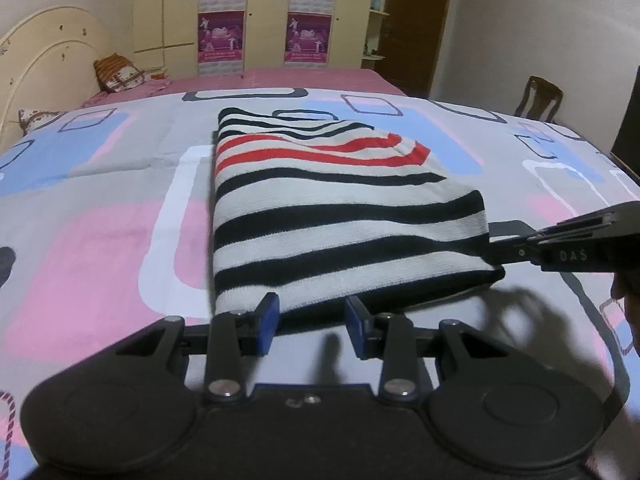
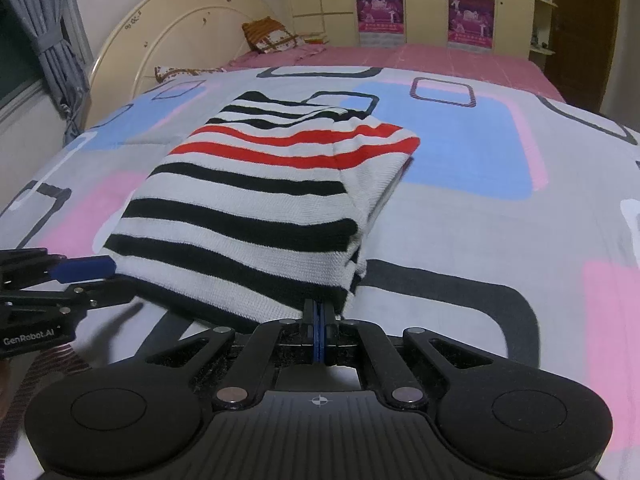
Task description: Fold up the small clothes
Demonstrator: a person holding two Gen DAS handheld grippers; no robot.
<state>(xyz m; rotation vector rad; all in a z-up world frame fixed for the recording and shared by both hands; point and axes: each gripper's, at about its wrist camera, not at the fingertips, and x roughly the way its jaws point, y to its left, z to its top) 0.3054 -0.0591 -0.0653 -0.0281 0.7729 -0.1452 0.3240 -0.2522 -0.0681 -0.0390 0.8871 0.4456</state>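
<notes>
A small striped knit garment (image 1: 320, 208), white with black and red stripes, lies folded on the patterned bedspread (image 1: 100, 240). My left gripper (image 1: 312, 316) is open, its blue pads either side of the garment's near hem, low over the bed. My right gripper (image 2: 319, 316) is shut on the garment's (image 2: 256, 200) near right corner. In the left wrist view the right gripper (image 1: 496, 252) comes in from the right and meets the garment's corner. In the right wrist view the left gripper (image 2: 100, 276) shows at the left edge by the near left corner.
The bedspread (image 2: 480, 220) covers a wide bed with a cream headboard (image 2: 180, 28) and pillows (image 2: 272, 38) at the far end. Wardrobes with pink posters (image 1: 220, 36) stand behind. A wooden chair (image 1: 538, 96) is at the right, a curtain (image 2: 48, 40) at the left.
</notes>
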